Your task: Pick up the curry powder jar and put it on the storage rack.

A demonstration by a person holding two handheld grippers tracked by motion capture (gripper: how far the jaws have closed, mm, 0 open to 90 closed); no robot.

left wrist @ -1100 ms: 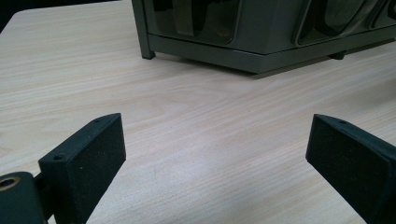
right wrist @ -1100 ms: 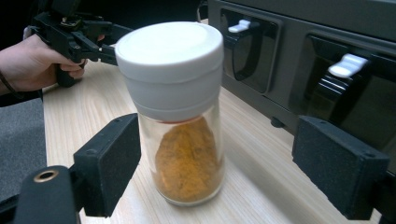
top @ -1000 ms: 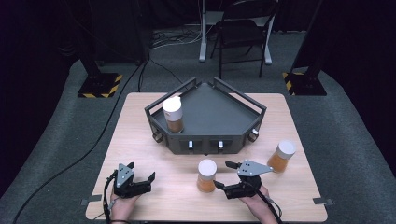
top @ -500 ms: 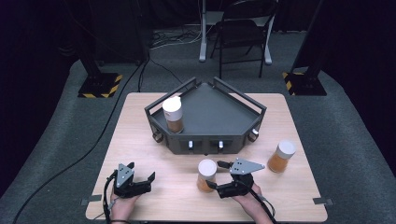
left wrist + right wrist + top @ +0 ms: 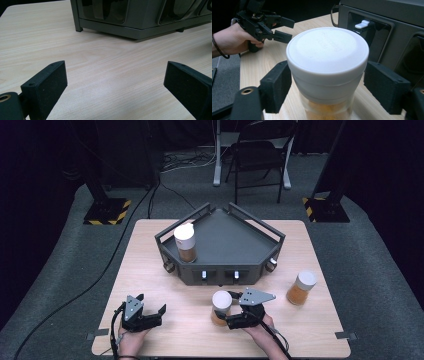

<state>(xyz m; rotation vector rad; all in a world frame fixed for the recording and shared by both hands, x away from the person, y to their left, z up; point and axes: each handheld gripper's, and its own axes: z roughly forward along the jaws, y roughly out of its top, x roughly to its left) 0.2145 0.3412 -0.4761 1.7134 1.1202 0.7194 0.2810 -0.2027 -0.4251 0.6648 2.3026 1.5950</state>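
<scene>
Jar (image 5: 327,72) base cut off; pad contact on jar unclear.

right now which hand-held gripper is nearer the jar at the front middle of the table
Right. The right hand-held gripper has the jar between its jaws, which have just been closing. The left hand-held gripper sits apart, well to the jar's left, near the table's front edge.

Three white-lidded jars (image 5: 221,306), one dark tray (image 5: 260,265), two grippers (image 5: 142,316).

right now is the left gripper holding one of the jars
No. The left gripper has its jaws wide apart over bare table with nothing between them.
</scene>
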